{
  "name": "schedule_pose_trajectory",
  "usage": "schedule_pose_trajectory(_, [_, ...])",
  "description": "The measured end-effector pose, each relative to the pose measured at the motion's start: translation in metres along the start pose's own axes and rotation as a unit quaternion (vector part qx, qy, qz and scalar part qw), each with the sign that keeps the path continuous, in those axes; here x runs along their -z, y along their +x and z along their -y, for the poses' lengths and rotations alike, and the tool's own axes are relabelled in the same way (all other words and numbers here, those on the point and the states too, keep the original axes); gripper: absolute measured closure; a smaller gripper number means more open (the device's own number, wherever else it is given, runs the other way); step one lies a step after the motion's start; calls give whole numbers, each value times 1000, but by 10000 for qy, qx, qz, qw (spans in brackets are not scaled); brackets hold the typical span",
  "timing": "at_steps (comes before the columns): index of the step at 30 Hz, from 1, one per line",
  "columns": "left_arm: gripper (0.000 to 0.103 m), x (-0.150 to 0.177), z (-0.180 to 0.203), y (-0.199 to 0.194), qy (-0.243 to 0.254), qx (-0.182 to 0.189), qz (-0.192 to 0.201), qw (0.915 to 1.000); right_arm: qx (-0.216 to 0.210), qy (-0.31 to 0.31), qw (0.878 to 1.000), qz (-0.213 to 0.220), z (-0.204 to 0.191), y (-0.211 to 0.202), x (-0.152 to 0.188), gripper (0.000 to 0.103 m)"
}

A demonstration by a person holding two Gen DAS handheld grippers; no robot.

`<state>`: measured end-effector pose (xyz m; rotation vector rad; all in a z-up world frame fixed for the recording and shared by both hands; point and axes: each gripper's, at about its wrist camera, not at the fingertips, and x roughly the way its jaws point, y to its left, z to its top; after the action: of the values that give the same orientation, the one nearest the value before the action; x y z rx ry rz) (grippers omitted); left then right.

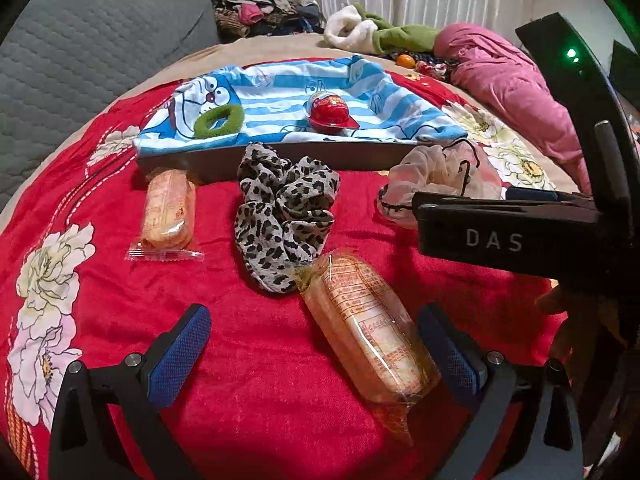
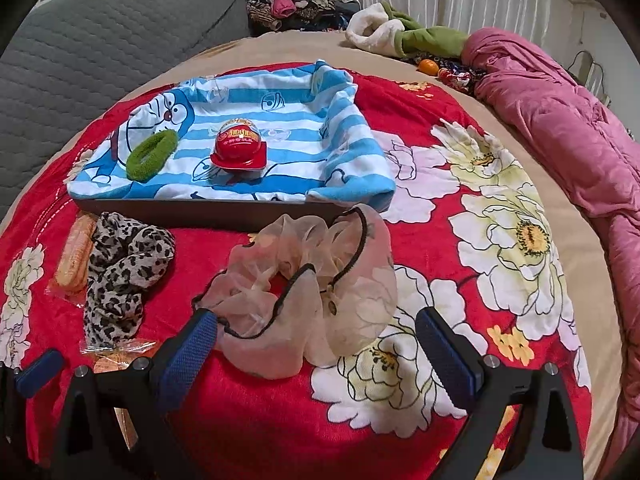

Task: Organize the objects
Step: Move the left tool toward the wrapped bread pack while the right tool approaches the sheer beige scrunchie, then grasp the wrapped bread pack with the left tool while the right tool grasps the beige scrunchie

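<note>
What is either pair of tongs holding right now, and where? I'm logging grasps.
Nothing is held. The left tongs stand open around the near wrapped snack; the right tongs stand open around the sheer pink scrunchie, unclamped.

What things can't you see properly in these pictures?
- Tray bottom: both views, covered by the striped towel.
- Snack packet near the left hand-held gripper: right wrist view, cut off by a finger.
- Packet print: left wrist view, too small.

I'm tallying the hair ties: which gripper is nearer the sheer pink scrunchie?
Right. The right gripper straddles the sheer pink scrunchie; the left gripper sits beside it, around a snack packet.
</note>
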<state>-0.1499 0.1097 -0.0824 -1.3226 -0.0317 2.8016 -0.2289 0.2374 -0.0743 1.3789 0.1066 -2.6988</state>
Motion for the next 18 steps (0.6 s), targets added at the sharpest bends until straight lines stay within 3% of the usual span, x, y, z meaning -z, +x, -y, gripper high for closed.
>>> schedule_pose_trajectory(10, [0,1,-3,1,-19,46,13,10000,-58,-41,10000,-39,-1,11,-1,5])
schedule_pose_trajectory(15, [1,4,-5,-1,-75,103,19,9999,-208,-9,9997,-120,-2,16,0,21])
schedule_pose_trajectory(18, [9,6,-4,-4,-19,177,28,9998,-268,-42,9995,-138,-5,17,2,31])
